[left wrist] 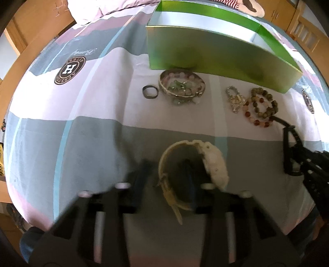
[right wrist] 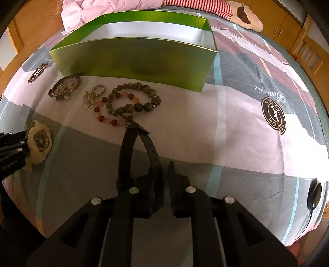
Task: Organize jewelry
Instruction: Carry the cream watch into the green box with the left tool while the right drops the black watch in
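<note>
My left gripper (left wrist: 167,176) is open around the strap of a cream-white watch (left wrist: 213,162), with its right finger inside the loop; that watch also shows in the right wrist view (right wrist: 40,141). My right gripper (right wrist: 162,184) is shut on a black watch (right wrist: 141,152), also visible in the left wrist view (left wrist: 292,150). An open green box (left wrist: 218,51) (right wrist: 133,59) stands behind. In front of it lie a silver bangle with beads (left wrist: 182,86), a dark ring (left wrist: 150,91), a crystal bracelet (left wrist: 234,98) and beaded bracelets (right wrist: 131,102).
Everything lies on a bed with a pink, grey and white cover (left wrist: 82,127). A plush toy (right wrist: 244,14) and a pink quilt (right wrist: 82,12) sit at the far end. A black round object with a cable (right wrist: 313,195) lies at the right. Wooden furniture surrounds the bed.
</note>
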`<state>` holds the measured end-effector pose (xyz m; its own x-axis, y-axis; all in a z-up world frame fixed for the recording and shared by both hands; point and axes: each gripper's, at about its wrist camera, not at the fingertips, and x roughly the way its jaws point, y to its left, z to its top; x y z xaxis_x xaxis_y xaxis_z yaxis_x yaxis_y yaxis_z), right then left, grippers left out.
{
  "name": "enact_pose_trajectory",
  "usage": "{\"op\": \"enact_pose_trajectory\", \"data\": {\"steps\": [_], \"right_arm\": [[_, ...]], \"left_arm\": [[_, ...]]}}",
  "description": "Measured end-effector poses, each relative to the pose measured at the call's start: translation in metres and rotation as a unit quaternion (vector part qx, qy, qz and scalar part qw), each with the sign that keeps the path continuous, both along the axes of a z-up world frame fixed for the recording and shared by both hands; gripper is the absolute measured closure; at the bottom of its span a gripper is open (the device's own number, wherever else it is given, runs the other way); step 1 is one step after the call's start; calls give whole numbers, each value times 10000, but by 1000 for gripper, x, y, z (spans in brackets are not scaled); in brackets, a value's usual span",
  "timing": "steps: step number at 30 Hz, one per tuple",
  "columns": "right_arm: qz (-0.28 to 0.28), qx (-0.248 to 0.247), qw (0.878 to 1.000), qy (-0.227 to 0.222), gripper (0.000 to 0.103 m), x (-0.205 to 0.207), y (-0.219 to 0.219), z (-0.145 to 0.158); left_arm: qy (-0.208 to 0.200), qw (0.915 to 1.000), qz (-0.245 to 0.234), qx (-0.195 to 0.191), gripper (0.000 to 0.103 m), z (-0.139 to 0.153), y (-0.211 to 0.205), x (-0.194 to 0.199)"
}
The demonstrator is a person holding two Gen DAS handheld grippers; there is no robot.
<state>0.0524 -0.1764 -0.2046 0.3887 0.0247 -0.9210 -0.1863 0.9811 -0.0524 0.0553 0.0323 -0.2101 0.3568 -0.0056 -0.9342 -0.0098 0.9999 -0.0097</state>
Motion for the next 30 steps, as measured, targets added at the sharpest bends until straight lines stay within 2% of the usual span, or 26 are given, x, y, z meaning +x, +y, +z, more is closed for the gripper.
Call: {"op": "enact_pose_trajectory", "data": {"steps": [5,11,14,18,21,25,30], "right_arm": [[74,256,9995,-190,101,-5,2,22],[26,642,9943,-848,101,3,-7,89],[44,796,9897,-1186,101,20,-10,125],[-13,756,9824,-1707,101,55,-9,166],[-156,817,9784,-1890,101,88,-7,182],[-282,857,9806,-1742,101,135,-3,167],[-321,582,9927,-1010,101,177,15,91]], "left_arm": [[-247,9995,12,-203,92,23,2,-5],[-947,9949,-126,-315,92,87,-3,-4],[-1284,9902,-230,-500,92,122,-6,9],[-1791,9822,-296,-481,91,169,-11,37],[-1981,9784,-284,-522,91,188,-17,69],[-1892,9809,-142,-424,91,181,-23,122],[-1205,9917,34,-451,91,114,-26,170]]}}
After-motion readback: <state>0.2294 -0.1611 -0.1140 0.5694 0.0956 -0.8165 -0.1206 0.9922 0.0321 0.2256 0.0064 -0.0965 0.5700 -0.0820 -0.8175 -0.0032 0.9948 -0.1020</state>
